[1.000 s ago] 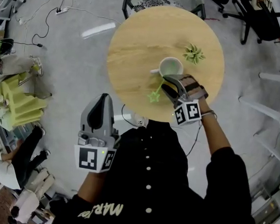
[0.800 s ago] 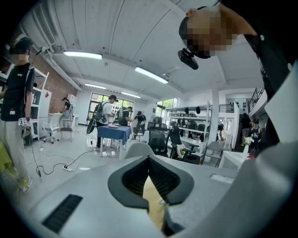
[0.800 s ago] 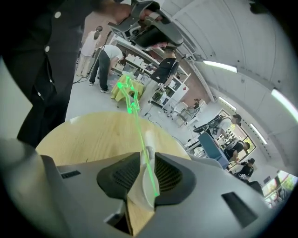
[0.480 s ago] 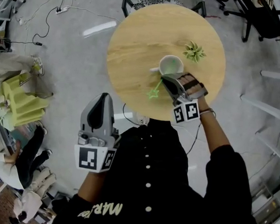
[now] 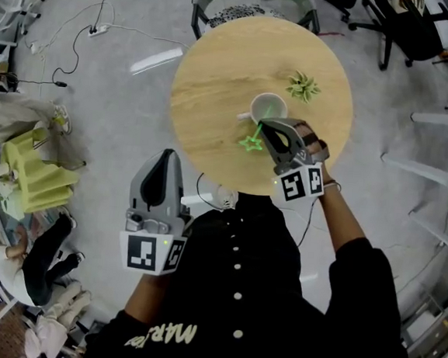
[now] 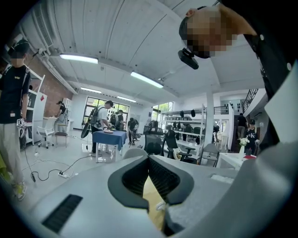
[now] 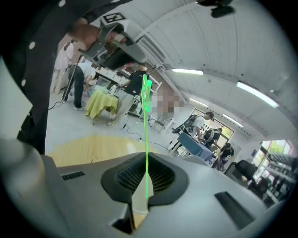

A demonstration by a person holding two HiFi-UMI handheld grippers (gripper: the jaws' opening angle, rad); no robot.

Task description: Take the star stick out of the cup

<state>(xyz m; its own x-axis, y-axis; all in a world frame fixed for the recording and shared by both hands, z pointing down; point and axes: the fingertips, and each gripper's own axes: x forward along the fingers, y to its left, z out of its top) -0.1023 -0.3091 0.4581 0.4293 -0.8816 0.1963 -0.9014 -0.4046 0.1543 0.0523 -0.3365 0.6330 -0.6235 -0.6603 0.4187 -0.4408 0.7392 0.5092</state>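
Note:
A white cup (image 5: 267,108) stands on the round wooden table (image 5: 210,72). The green star stick (image 5: 252,142) slants out from beside the cup's near rim, star end to the lower left. My right gripper (image 5: 270,128) is shut on the thin stem, just in front of the cup. In the right gripper view the stick (image 7: 146,130) rises straight from between the pressed pads (image 7: 139,179), and its plain end shows in the gripper (image 7: 146,188). My left gripper (image 5: 163,165) hangs shut and empty off the table's near side; its jaws (image 6: 149,162) meet.
A small green plant (image 5: 303,86) sits on the table right of the cup. A chair (image 5: 251,1) stands at the table's far side. Cables (image 5: 73,36) run over the floor at left, and people sit at the lower left (image 5: 42,252).
The right jaws have closed onto the stick's stem. The star end has lifted and swung a little toward the cup. The left gripper has stayed where it was.

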